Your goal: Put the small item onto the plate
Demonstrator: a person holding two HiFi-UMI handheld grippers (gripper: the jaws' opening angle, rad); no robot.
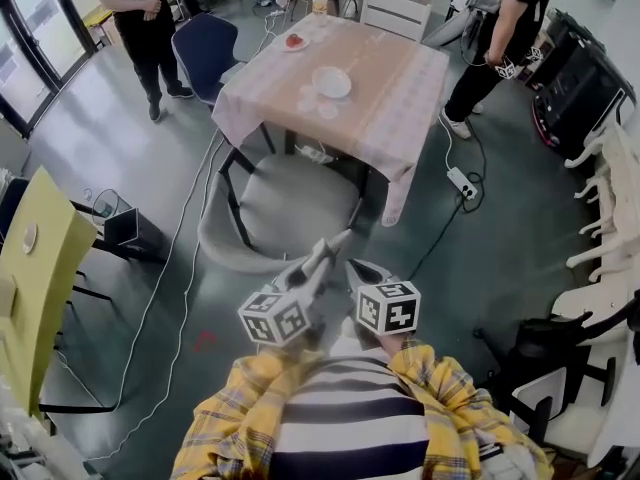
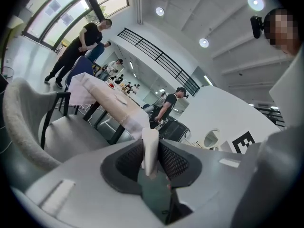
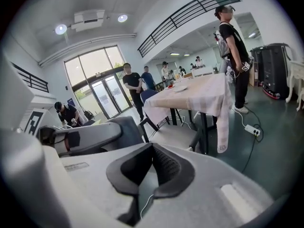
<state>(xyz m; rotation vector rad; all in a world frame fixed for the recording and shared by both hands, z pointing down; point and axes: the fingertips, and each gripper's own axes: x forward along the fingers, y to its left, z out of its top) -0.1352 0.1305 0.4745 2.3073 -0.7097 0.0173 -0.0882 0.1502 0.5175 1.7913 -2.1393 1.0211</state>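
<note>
The small white item (image 2: 150,144) stands pinched in my left tool (image 1: 333,242); the plate (image 1: 331,82) lies well ahead on the tabletop (image 1: 395,73). My right tool (image 3: 151,148) is pressed together, empty.

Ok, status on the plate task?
Left gripper shut on small white item. Right gripper shut, empty. Plate on table ahead, not reached. Grey chair between us and table.
</note>
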